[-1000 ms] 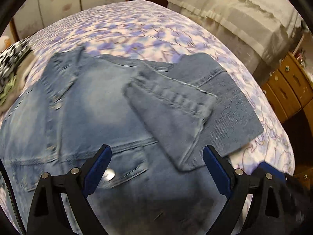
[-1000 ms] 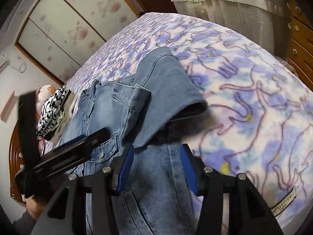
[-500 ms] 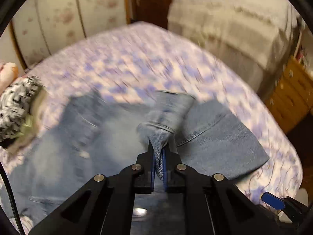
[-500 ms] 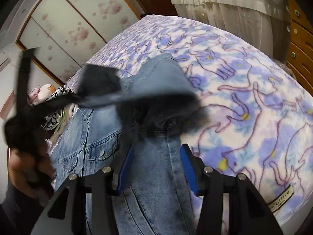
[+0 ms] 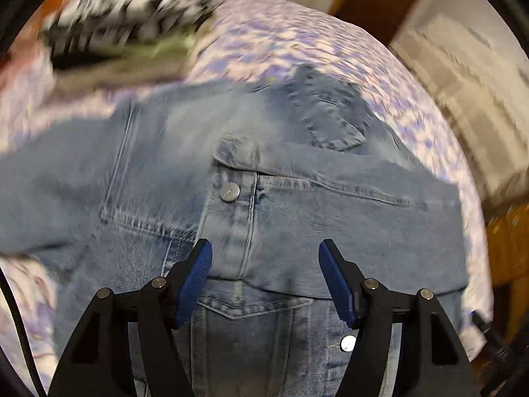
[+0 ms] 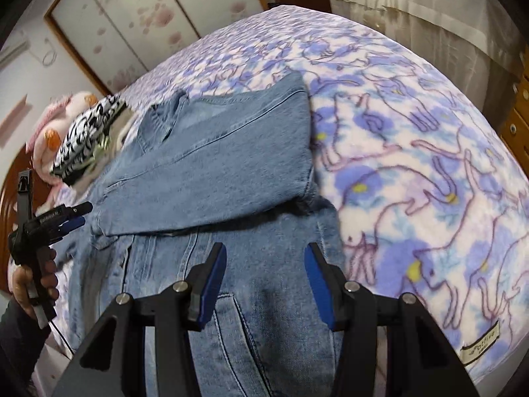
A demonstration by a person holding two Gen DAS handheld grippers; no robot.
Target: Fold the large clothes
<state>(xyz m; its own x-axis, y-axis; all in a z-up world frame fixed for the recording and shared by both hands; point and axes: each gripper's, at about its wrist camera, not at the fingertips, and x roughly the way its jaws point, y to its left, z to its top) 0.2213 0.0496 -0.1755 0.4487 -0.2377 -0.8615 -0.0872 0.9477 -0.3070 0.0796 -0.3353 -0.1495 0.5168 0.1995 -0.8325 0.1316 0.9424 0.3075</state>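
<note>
Jaws of the left gripper [image 5: 266, 271] stand apart over the denim jacket [image 5: 297, 205], having just been opening, with nothing pinched between the blue pads [image 5: 195, 281]; only flat denim lies below them. In the left wrist view, which is blurred, a sleeve [image 5: 347, 185] lies folded across the jacket's front, its cuff beside a metal button [image 5: 229, 192], and a chest pocket flap shows under the gripper. At the upper left a black-and-white patterned cloth [image 5: 132, 10] sits on the purple floral blanket [image 5: 297, 33].

From the right wrist view, the right gripper [image 6: 264, 274] hangs with its jaws partly open above the jacket's [image 6: 205, 172] lower body, gripping nothing. The sleeve [image 6: 215, 165] crosses the jacket from its right edge towards the left. The jacket lies on the bed blanket [image 6: 413, 165], near its left side. At the far left a hand [image 6: 36, 281] holds the left gripper [image 6: 74, 216] just beside the jacket's edge. No containers show clearly; wooden drawers [image 6: 519, 106] stand at the right, closed.
</note>
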